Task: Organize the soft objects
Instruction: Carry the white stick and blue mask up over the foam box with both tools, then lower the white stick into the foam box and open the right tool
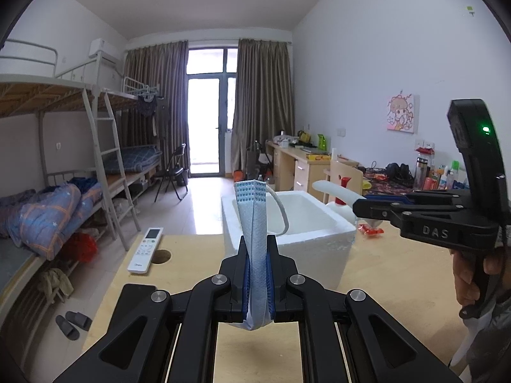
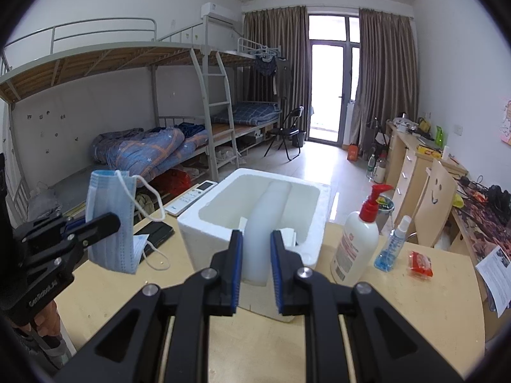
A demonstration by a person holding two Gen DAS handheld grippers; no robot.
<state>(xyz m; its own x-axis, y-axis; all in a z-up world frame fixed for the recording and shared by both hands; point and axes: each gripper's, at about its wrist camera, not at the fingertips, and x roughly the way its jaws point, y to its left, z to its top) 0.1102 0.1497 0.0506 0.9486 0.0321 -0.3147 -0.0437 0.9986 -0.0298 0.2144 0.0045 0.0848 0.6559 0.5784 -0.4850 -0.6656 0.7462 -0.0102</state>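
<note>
**A:** Talk me through it. Where do the soft things sit relative to the box?

**B:** I've got one in each hand. My left gripper (image 1: 255,274) is clamped on a folded blue face mask (image 1: 255,229), which stands upright out of the pads with its ear loop (image 1: 281,210) curling off to the right. The white foam box (image 2: 255,210) lies straight ahead of that gripper and a little right, with its open top facing up.

**A:** And the right one?

**B:** The right gripper (image 2: 255,261) is closed on a white foam strip (image 2: 265,220). The strip's long axis runs forward along the fingers, and its far end arches over the near wall and above the box's cavity. From the left wrist view it pokes out sideways, to the left, above the box.

**A:** So which hand is nearer?

**B:** The right, I'd say. Its load is already over the opening. The mask is held up just short of the near rim, so it's not over the cavity yet.

**A:** Pose?

**B:** Both grippers are roughly level above the wooden table (image 2: 399,303), the left pointing down the room and the right angled in across it. The lotion pump bottle (image 2: 357,242) stands just to the box's right, so I'd keep that side in mind.
</note>
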